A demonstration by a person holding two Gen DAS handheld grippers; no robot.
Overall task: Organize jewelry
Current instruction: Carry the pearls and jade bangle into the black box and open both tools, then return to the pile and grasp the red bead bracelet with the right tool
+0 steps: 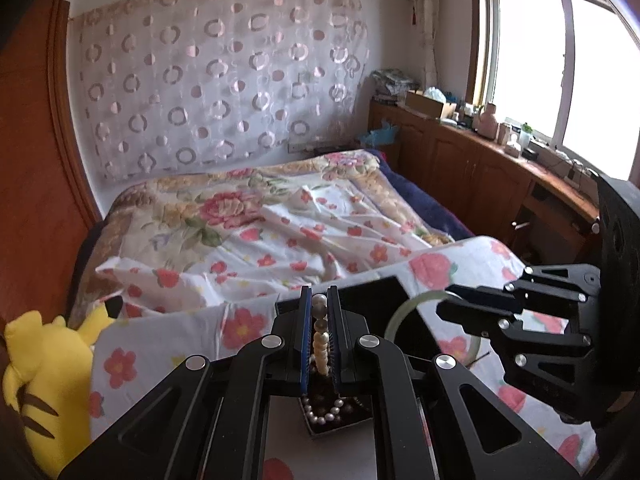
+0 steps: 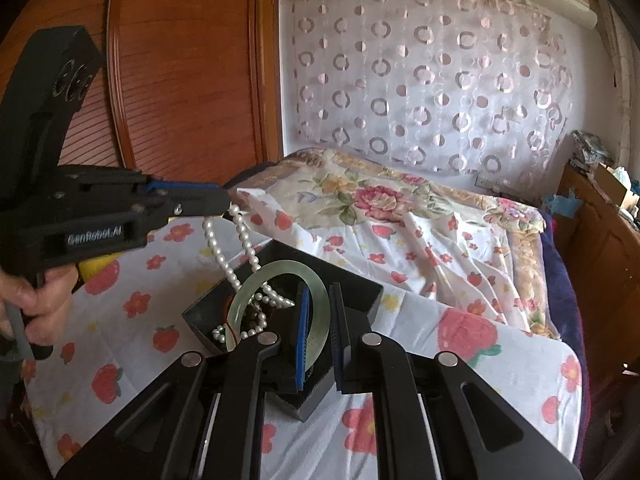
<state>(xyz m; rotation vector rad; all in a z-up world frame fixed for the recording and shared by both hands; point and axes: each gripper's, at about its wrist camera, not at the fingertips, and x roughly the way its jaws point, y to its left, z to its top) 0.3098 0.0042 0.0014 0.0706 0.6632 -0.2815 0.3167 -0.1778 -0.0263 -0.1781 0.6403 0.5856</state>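
A black tray (image 2: 360,286) sits on a flower-printed cloth (image 2: 132,280) that covers the near surface; the places below are given from that tray. Behind it lies a bed with a floral quilt (image 2: 360,200); a yellow plush toy (image 1: 48,376) sits to its left, seen only by the left camera.

The left gripper (image 1: 319,340) is clamped on a pearl necklace (image 2: 240,240), whose strand hangs down into the tray and coils there. The right gripper (image 2: 318,332) is closed on a pale green bangle (image 2: 256,284) held upright over the tray.

The right view shows the necklace's full drop and a hand (image 2: 32,300) on the left tool's handle. In the left view the gripper's own linkage covers most of the tray and the bangle (image 1: 404,308) shows only as an arc. Darker items lie under the pearls, too tangled to identify.
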